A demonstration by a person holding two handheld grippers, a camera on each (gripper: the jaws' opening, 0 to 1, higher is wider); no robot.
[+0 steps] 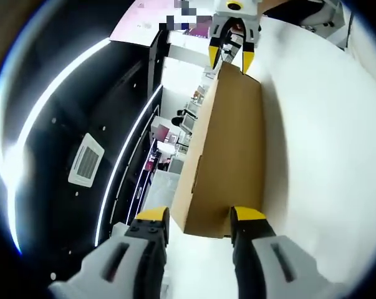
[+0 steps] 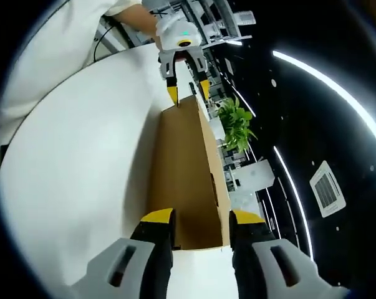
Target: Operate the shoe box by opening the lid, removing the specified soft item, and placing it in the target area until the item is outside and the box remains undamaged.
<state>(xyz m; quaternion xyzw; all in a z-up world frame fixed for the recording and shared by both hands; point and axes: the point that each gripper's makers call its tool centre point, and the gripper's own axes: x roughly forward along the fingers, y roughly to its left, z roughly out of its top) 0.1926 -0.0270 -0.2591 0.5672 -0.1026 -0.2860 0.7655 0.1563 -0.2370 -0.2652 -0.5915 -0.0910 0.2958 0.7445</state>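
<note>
Two grippers, left gripper and right gripper, jaws clamping opposite ends of shoe box.

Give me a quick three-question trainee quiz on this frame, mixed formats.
1. True or false: the cardboard box has its lid removed.
2. Where do the two grippers hold the box? A) same end B) opposite ends C) not touching
3. What green thing shows beyond the box in the right gripper view?

Key:
1. False.
2. B: left gripper at one end, right gripper at the other.
3. A leafy plant.
</note>
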